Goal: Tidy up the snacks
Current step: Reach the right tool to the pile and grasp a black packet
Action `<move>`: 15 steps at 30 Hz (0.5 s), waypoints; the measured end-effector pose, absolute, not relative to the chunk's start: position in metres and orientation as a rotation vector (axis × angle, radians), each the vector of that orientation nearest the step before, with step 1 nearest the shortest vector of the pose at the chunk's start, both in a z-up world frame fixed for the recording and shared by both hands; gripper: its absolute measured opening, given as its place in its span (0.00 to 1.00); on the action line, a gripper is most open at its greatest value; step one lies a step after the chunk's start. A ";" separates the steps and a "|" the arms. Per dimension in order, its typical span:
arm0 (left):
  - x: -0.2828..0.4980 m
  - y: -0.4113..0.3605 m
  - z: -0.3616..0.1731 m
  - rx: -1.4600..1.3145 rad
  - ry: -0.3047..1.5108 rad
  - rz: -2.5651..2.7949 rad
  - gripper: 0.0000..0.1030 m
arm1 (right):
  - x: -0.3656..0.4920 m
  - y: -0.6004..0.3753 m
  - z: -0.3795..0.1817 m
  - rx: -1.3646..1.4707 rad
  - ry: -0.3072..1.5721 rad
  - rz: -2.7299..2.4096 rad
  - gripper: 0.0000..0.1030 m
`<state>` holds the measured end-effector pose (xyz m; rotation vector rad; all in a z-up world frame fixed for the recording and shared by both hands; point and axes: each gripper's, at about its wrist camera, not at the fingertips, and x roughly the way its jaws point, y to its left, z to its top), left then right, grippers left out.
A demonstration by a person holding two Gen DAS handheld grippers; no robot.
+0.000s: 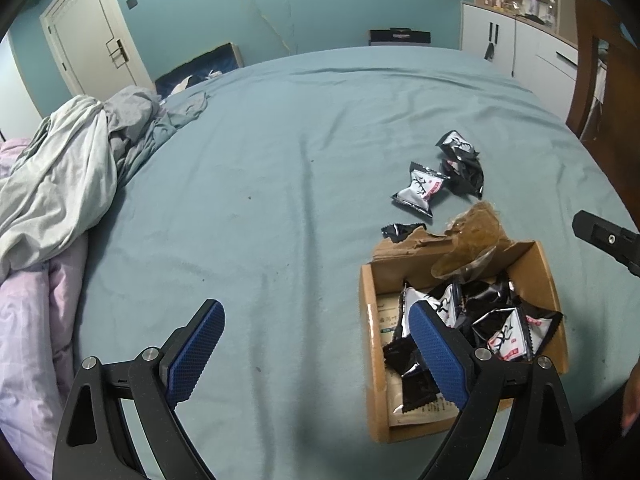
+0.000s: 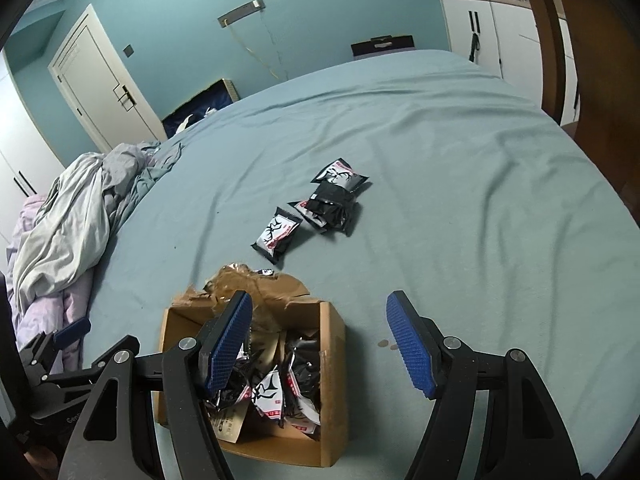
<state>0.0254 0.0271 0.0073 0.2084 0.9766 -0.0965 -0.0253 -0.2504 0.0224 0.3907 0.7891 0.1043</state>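
Both grippers — left (image 1: pixel 316 354), right (image 2: pixel 320 344) — gape empty beside the snack box (image 2: pixel 334 344).

Each hand-held gripper, left (image 1: pixel 316 344) and right (image 2: pixel 320 344), has matte black triangular-cutout arms joined by round silver screws, carrying two flat fingers (image 1: pixel 196 352) faced with blue diamond-textured pads (image 2: pixel 412 344), the pads' backing plates black.

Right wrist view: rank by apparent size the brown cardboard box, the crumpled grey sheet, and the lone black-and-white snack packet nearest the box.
1. Crumpled grey sheet and brown cardboard box: similar in extent; the box lies nearer the camera, so unranked.
2. Lone black-and-white snack packet: clearly smallest.
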 end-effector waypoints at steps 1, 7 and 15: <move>0.027 0.027 0.006 0.205 0.983 -0.099 0.92 | -0.023 -0.250 0.021 0.393 0.798 0.106 0.67; 0.033 0.028 0.003 0.192 1.009 -0.107 0.92 | 0.001 -0.252 0.014 0.425 0.864 0.139 0.67; 0.043 0.032 -0.001 0.162 1.033 -0.116 0.92 | 0.036 -0.271 0.009 0.499 0.920 0.154 0.67</move>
